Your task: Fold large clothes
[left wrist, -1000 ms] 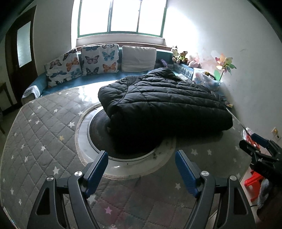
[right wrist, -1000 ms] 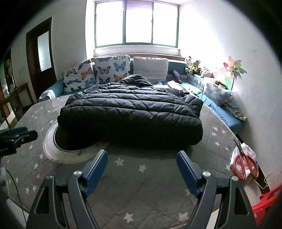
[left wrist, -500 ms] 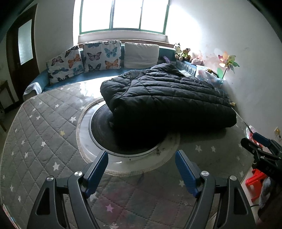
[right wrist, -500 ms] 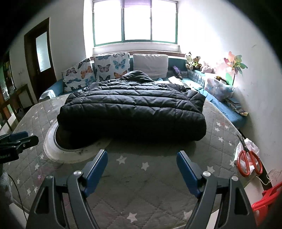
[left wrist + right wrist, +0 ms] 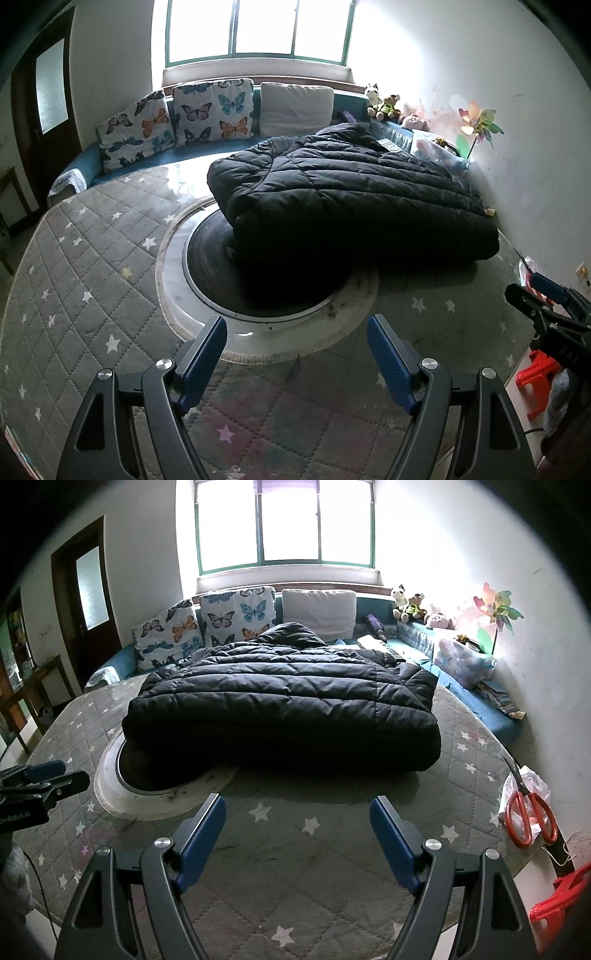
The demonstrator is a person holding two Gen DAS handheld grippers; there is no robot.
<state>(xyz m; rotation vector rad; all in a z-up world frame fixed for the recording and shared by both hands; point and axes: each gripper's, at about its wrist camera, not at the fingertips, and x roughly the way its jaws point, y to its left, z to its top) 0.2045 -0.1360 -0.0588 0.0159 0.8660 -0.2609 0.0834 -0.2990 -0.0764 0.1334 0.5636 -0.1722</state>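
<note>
Grey quilted cloth with pale stars covers the round table (image 5: 74, 280), and at its left side in the right wrist view the left gripper (image 5: 40, 775) pokes in from the frame edge; in its own view the left gripper (image 5: 297, 328) hangs above the near part of the table with its blue-padded jaws spread wide and nothing between them. Next comes the white-rimmed dark turntable (image 5: 207, 266) set into the table's middle. Over the right part of that disc and onto the cloth beyond lies the black puffer jacket (image 5: 343, 195), folded into a thick, roughly rectangular bundle, its quilted top facing up (image 5: 284, 694). The right gripper (image 5: 297, 808) is held above the cloth just in front of the jacket's near edge, jaws likewise wide apart and empty, not touching the jacket. Farther right, at the table's rim, red-handled scissors (image 5: 528, 812) rest on a crumpled white bag (image 5: 532, 779).
</note>
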